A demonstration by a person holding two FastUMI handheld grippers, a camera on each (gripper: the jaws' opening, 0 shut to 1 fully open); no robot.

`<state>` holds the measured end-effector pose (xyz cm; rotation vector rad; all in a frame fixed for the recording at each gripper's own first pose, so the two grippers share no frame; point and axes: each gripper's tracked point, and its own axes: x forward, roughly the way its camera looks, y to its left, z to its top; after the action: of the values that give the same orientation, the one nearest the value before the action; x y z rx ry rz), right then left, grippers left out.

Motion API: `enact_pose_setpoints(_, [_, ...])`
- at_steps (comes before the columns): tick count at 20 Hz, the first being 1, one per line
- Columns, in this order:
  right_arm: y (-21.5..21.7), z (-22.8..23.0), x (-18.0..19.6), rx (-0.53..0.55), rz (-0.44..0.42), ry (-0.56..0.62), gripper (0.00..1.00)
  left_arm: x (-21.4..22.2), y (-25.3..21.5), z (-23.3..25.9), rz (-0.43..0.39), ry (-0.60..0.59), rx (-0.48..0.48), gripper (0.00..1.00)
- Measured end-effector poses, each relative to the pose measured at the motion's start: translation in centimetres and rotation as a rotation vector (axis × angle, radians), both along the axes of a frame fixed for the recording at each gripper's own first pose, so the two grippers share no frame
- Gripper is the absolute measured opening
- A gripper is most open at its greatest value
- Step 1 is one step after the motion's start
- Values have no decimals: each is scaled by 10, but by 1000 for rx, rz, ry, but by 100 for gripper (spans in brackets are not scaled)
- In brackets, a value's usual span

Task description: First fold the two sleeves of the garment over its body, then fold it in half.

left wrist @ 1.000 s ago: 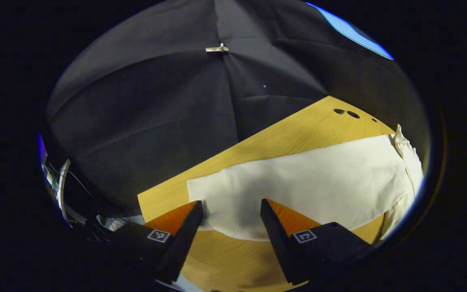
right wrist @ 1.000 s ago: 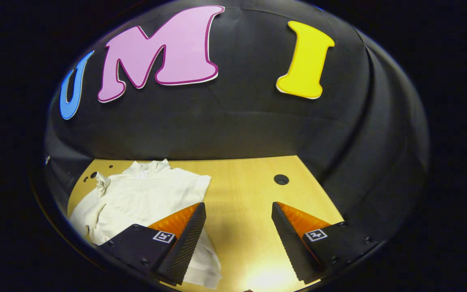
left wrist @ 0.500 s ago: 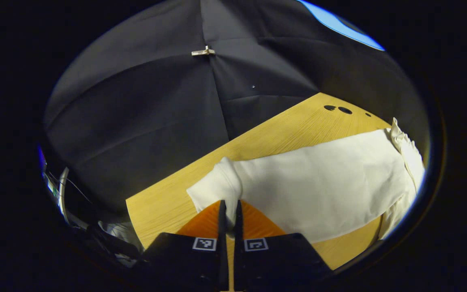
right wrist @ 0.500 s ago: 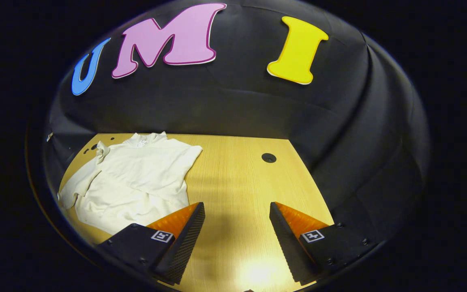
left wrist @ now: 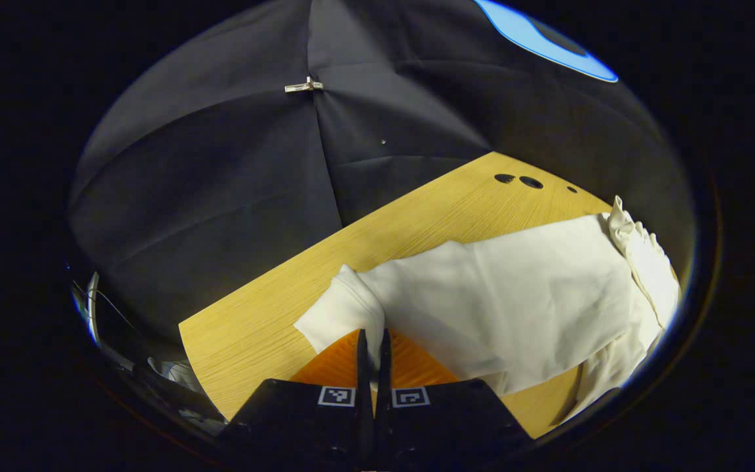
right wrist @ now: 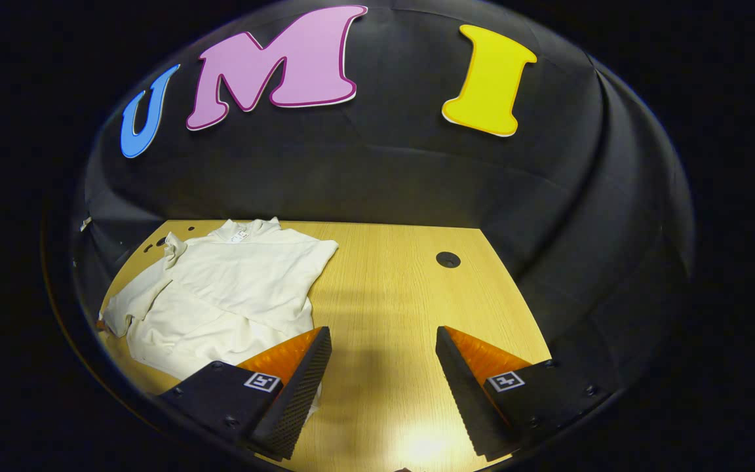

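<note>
A cream long-sleeved garment lies on the wooden table, its collar toward the far end. My left gripper is shut on the cuff end of a sleeve, which is lifted and creased off the table. In the right gripper view the same garment lies at the left, with one sleeve folded across its body. My right gripper stands open above bare table to the right of the garment, nothing between its fingers.
The table has a round hole at its far right and small holes near the far left corner. Black cloth walls close it in on the far sides. Cables and gear sit beyond the table's left edge.
My left gripper has gone from open to shut on the sleeve cuff and raised it, bunching the sleeve. My right gripper has drawn back from the garment and stayed open.
</note>
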<state>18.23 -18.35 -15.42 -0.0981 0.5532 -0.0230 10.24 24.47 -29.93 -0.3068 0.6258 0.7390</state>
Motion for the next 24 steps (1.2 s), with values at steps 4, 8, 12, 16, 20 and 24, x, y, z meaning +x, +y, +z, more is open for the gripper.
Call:
enact_pose_setpoints(4, [2, -6, -1, 5, -6, 1, 98, 21, 1, 31, 1, -79, -12, 6])
enact_pose_setpoints(8, [-1, -15, -14, 27, -30, 2, 98, 53, -6, 65, -29, -151, -19, 6])
enact_pose_setpoints(12, [-6, -22, -29, 27, -48, 5, 98, 99, -24, 103, -75, -228, -28, 6])
enact_pose_setpoints(16, [-13, -29, -43, 28, -74, 7, 98, 151, -55, 140, -191, -272, 14, 6])
enact_pose_setpoints(20, [-20, -36, -55, 59, -114, 4, 98, 207, -105, 175, -317, -319, 35, 6])
enact_pose_setpoints(24, [-32, -40, -70, 69, -152, 19, 98, 261, -167, 207, -438, -378, 36, 6])
